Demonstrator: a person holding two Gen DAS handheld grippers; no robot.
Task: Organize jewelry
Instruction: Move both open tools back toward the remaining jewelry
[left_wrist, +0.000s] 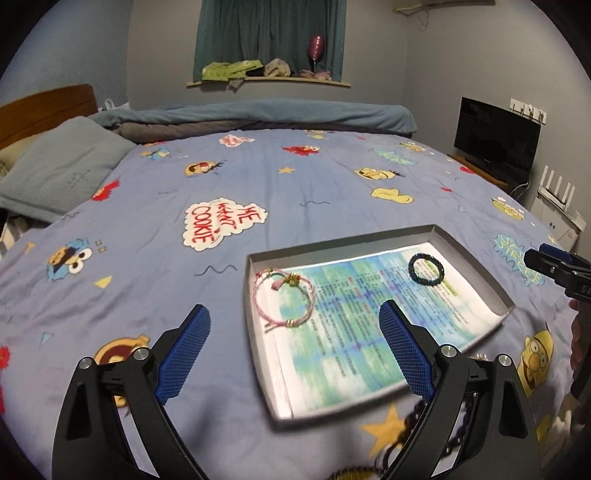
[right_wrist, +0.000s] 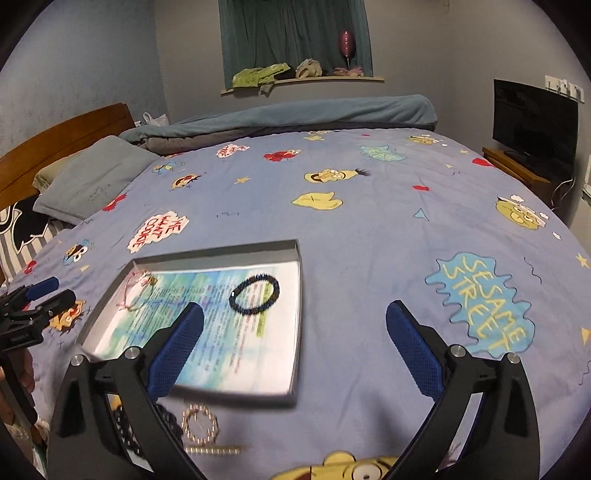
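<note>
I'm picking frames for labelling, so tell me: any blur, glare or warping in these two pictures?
Left wrist view: shallow grey cardboard tray smeared along its near edge, pink cord bracelet sharp, white glare on the printed paper lining. Right wrist view: tray and black beaded bracelet motion-blurred. Both: fisheye bows the bed, corners dark.

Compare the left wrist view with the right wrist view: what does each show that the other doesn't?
Only the left wrist view: the white router with upright antennas.

Only the right wrist view: the round gold-beaded bracelet lying on the bedspread outside the tray, in full, and the blue "Sesame Street" patch legible.

Both: the shallow grey cardboard tray holding the pink cord bracelet and dark beaded bracelet, plus an open gripper, empty.
</note>
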